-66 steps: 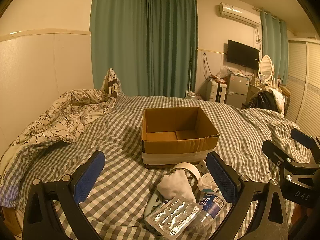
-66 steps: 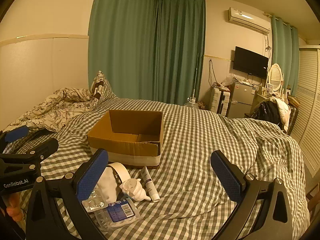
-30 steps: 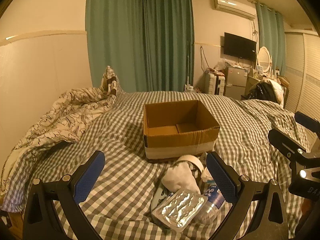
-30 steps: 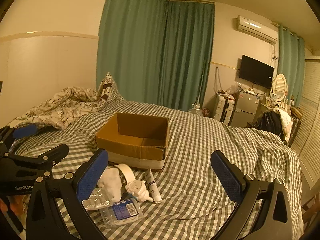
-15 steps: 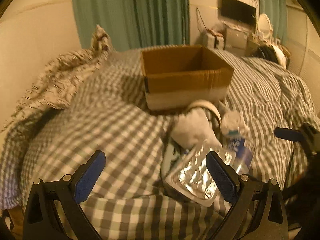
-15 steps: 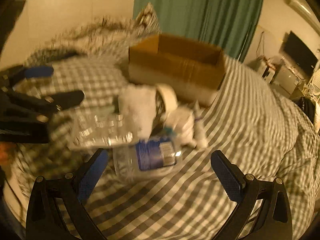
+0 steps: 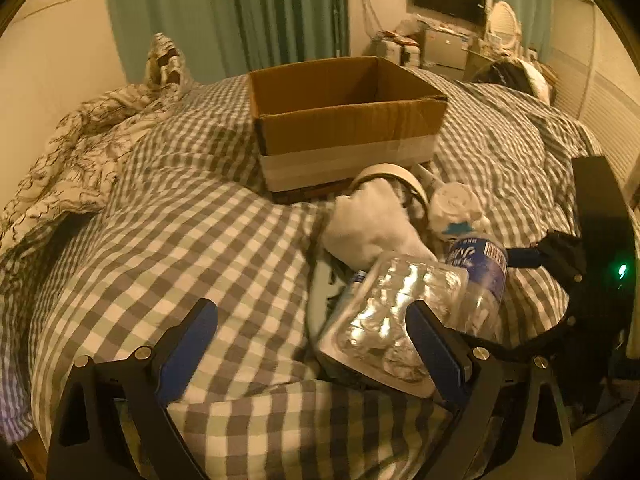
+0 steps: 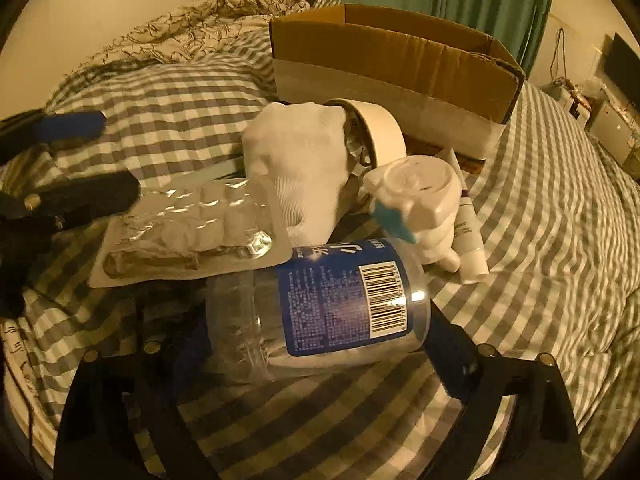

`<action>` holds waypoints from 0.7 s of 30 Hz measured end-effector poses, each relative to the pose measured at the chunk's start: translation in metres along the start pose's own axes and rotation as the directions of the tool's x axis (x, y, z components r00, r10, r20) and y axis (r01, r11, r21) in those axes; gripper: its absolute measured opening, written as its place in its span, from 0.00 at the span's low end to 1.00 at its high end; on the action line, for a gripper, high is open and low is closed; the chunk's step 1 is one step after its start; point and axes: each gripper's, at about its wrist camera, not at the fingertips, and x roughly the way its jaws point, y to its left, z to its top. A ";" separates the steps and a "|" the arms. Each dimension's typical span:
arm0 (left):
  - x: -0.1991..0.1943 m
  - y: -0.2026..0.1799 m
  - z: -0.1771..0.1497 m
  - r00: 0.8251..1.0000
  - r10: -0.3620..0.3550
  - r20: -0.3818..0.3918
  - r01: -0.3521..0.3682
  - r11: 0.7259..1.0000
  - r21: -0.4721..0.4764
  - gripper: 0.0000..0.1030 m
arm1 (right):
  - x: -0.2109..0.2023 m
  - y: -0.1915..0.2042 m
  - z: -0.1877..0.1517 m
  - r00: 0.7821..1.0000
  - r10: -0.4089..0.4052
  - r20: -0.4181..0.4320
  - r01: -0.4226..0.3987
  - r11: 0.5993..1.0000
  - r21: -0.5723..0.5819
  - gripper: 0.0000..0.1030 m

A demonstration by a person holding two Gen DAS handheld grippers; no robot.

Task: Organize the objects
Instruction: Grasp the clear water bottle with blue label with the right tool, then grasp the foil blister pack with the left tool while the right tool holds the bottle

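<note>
Right now my right tool [image 8: 316, 344] sits low over the bed [image 8: 540, 184], its two fingers on either side of the clear plastic bottle [image 8: 320, 304] that lies on its side; the blue pads are hidden behind the bottle, so I cannot tell whether they actually press it or just straddle it. The bottle carries a blue label with a barcode facing up.

My left tool [image 7: 312, 344] is wide open, blue pads [image 7: 186, 340] well apart, holding nothing. Its right finger sits just at the near edge of the silver blister pack [image 7: 384, 324], though I cannot tell if it touches. In the right wrist view that pack [image 8: 188, 232] rests partly on top of the bottle's shoulder, and the left tool [image 8: 64, 160] shows at the left edge beside it.

Everything lies in one small heap on the checked cover. A white cloth [image 8: 296, 160] is bunched behind the blister pack, leaning against a roll of tape [image 8: 380, 132] that stands tilted on its edge. Next to the roll is a white spray cap [image 8: 420, 204] with a teal tab, touching the bottle's top end, and just beside that lies a small white tube [image 8: 468, 240].

Behind the heap stands an open cardboard box [image 7: 344, 120], near the roll of tape. A rumpled patterned quilt [image 7: 80, 148] lies along the left side of the bed.
</note>
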 end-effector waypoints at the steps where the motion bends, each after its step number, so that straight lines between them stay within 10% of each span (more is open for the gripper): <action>1: -0.001 -0.002 0.001 1.000 -0.001 0.001 0.001 1.000 0.010 0.94 | -0.005 -0.002 0.000 1.000 0.002 0.005 -0.002 1.000 0.011 0.91; 8: 0.004 -0.025 0.001 0.998 -0.067 -0.018 0.068 0.996 0.057 0.93 | -0.051 -0.024 -0.013 0.980 -0.197 0.038 0.196 0.980 0.014 0.91; 21: 0.043 -0.072 -0.008 1.000 0.017 -0.008 -0.014 0.963 0.269 0.85 | -0.070 -0.051 -0.023 0.977 -0.204 0.062 0.197 0.975 0.103 0.91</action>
